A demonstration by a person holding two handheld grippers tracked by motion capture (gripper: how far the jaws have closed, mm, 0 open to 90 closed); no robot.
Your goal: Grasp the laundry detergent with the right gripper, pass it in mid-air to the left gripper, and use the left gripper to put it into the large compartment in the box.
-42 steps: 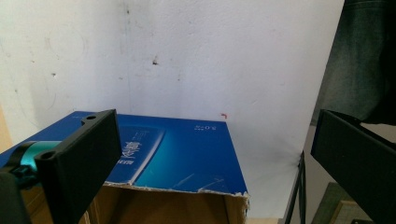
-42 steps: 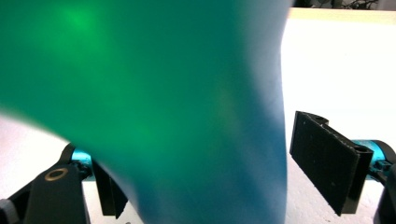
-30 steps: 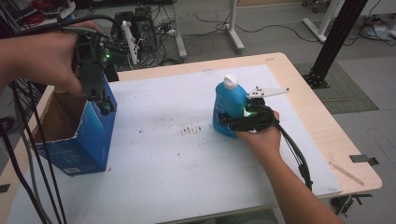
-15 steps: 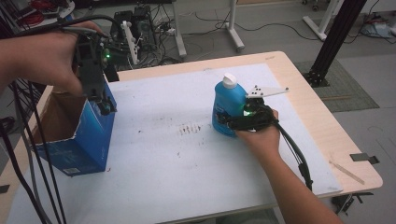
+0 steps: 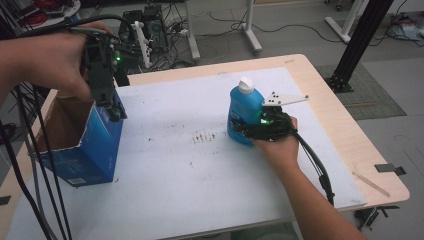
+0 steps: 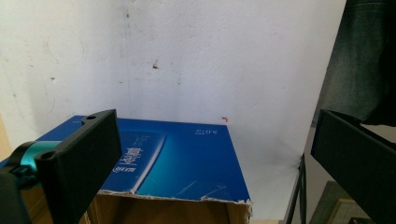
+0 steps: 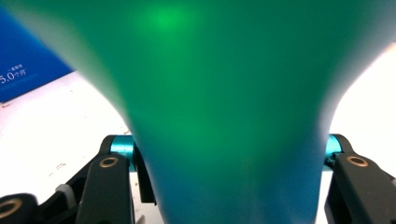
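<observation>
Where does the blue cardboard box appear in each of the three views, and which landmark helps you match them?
High view: blue cardboard box at left, open top, under the left gripper.
Left gripper view: bottom centre, torn rim, between the jaws.
Right gripper view: a corner at upper left, behind the blue bottle.
Shared landmark: the white table cover.

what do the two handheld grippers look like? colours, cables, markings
Both grippers, left and right, are black with flat black jaws and teal fittings at the jaw roots. Each shows a green light and trails black cables. The right carries a pale three-cornered plate with dark dots. Forearms bare, no sleeves.
</observation>
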